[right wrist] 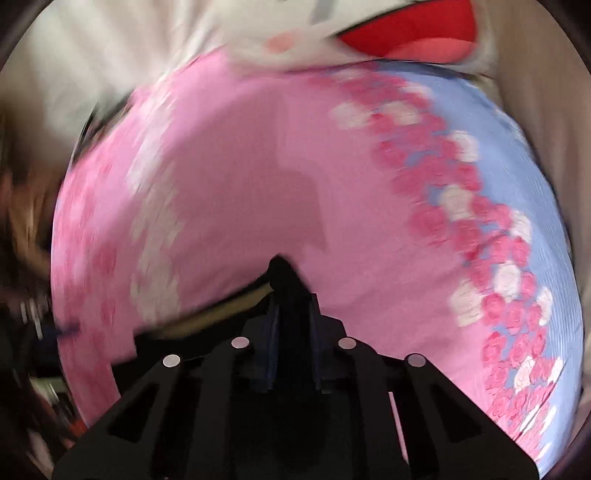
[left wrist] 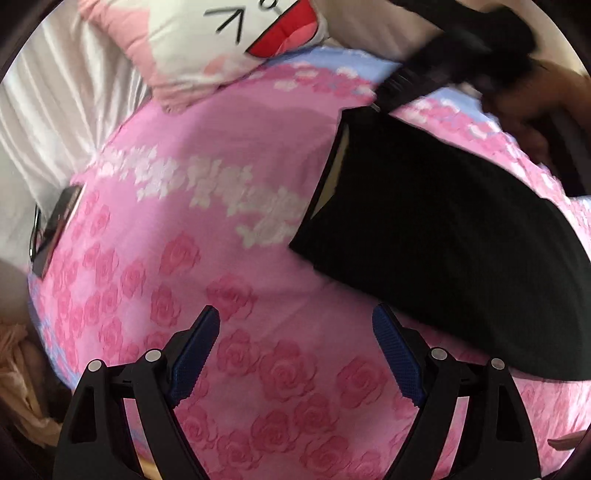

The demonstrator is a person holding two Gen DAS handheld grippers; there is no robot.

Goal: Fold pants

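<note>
Black pants (left wrist: 424, 229) lie on the pink rose-print bedspread (left wrist: 207, 206), stretching from the upper middle to the lower right of the left wrist view, with a pale lining showing at the waist edge. My left gripper (left wrist: 295, 325) is open and empty above the bedspread, just left of the pants. My right gripper (left wrist: 384, 92) shows at the far end of the pants, blurred. In the right wrist view my right gripper (right wrist: 290, 291) is shut on a pinch of the black pants (right wrist: 280, 267) and holds it over the bedspread (right wrist: 258, 177).
A white and pink cartoon-face pillow (left wrist: 229, 37) lies at the head of the bed and also shows in the right wrist view (right wrist: 369, 33). A dark phone-like object (left wrist: 55, 229) lies at the bedspread's left edge. White sheet (left wrist: 55, 110) lies beyond.
</note>
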